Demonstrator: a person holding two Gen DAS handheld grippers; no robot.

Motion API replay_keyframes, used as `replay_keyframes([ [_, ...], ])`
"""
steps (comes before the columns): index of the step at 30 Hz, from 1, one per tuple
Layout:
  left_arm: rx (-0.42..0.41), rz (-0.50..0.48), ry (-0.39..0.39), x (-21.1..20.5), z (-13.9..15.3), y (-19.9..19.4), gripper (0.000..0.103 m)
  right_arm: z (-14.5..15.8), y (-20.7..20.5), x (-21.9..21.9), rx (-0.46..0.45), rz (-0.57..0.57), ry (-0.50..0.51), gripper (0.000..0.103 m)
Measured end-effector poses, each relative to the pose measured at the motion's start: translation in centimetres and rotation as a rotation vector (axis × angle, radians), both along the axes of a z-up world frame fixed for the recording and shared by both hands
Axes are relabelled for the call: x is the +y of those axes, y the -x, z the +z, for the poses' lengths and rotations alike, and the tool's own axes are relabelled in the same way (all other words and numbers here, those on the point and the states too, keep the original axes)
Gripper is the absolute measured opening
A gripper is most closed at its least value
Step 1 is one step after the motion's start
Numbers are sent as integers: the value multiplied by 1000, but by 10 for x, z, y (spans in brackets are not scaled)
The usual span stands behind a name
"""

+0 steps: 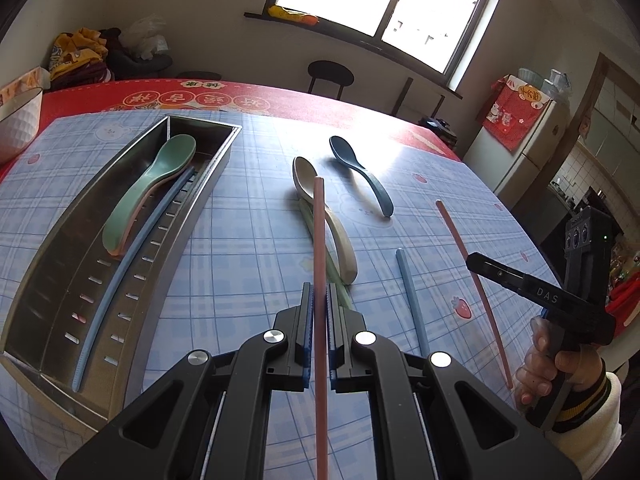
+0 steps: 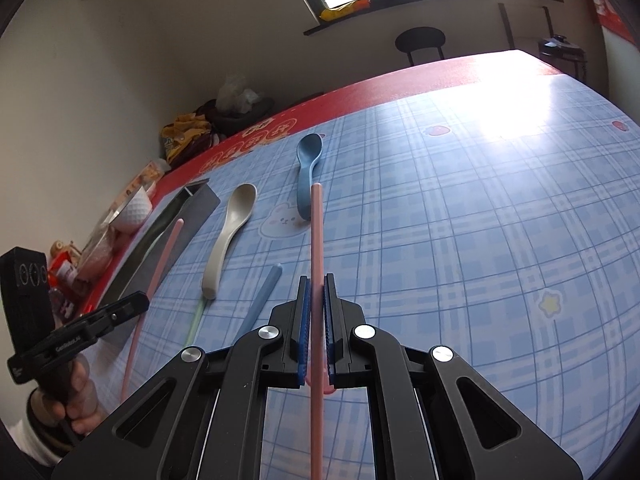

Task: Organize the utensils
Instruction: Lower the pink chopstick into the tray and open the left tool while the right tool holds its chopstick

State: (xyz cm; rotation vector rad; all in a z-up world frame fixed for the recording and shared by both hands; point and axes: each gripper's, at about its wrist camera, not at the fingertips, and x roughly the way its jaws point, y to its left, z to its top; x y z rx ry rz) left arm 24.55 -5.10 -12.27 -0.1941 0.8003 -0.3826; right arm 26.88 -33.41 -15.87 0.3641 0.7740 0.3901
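Pink chopstick (image 1: 319,240) runs past frame bottom, clamped between fingers (image 1: 306,312).

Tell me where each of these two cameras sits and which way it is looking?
Left wrist view: on the left gripper, looking down its fingers past a clamped pink chopstick to the metal tray; the right gripper and hand show alongside.
Right wrist view: on the right gripper, clamping another pink chopstick; the left gripper and hand show.
Shared: beige spoon, blue spoon, tray.
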Motion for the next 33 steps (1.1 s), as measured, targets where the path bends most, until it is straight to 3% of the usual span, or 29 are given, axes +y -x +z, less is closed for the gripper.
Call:
replay_keyframes([
  [8, -12, 21, 13, 33, 29, -1, 6, -1, -1, -7, 5, -4, -28, 6],
  [17, -53, 47, -96, 58, 53, -28, 6, -1, 0, -9, 2, -15, -32, 6],
  [26, 26, 49, -260, 65, 35, -81, 6, -1, 0, -10, 9, -25, -27, 6],
  [33, 63, -5, -320, 53, 16, -93, 6, -2, -1, -10, 15, -28, -28, 6],
])
